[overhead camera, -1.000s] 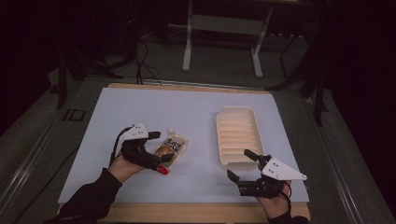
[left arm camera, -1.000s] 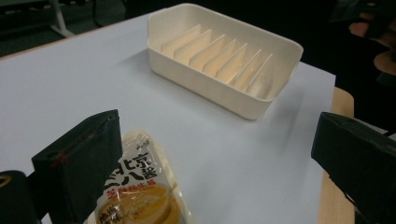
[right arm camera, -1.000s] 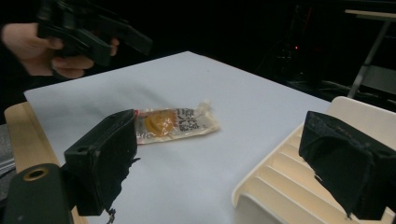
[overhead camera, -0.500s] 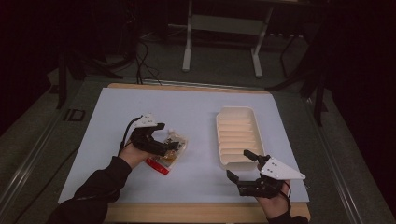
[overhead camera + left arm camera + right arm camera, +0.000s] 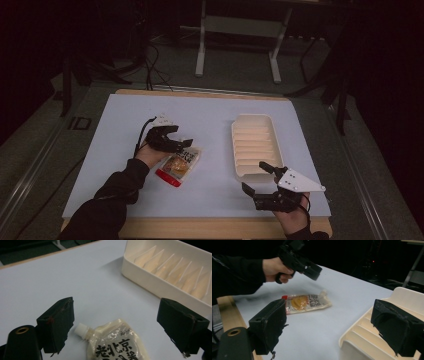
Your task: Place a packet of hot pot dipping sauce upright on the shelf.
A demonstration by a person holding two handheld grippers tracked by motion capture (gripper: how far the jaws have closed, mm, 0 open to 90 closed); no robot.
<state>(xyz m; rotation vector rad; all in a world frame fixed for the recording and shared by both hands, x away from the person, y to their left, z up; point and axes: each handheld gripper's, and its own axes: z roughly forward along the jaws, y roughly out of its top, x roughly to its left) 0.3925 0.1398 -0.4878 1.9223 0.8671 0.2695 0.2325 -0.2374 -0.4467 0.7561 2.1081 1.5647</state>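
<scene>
A clear sauce pouch (image 5: 179,164) with black lettering, a white cap and a red bottom edge lies flat on the pale blue mat. My left gripper (image 5: 181,136) hovers low over its capped end. In the left gripper view the pouch (image 5: 117,346) lies between and below the wide jaws of my left gripper (image 5: 120,322); the jaws have just been closing and the pads touch nothing. My right gripper (image 5: 257,178) rests open near the table's front edge, just in front of the white ribbed tray (image 5: 235,145). The right gripper view shows the pouch (image 5: 307,302) under the left gripper (image 5: 309,267).
The tray (image 5: 150,277) holds several slanted dividers and sits right of the pouch; its near corner (image 5: 352,340) lies between the jaws of my right gripper (image 5: 332,322). A wooden table edge (image 5: 200,227) runs along the front. Dark floor, cables and a stand lie beyond.
My left hand has moved right and down from beside the pouch to over its capped end. The right hand and the tray have stayed put.
</scene>
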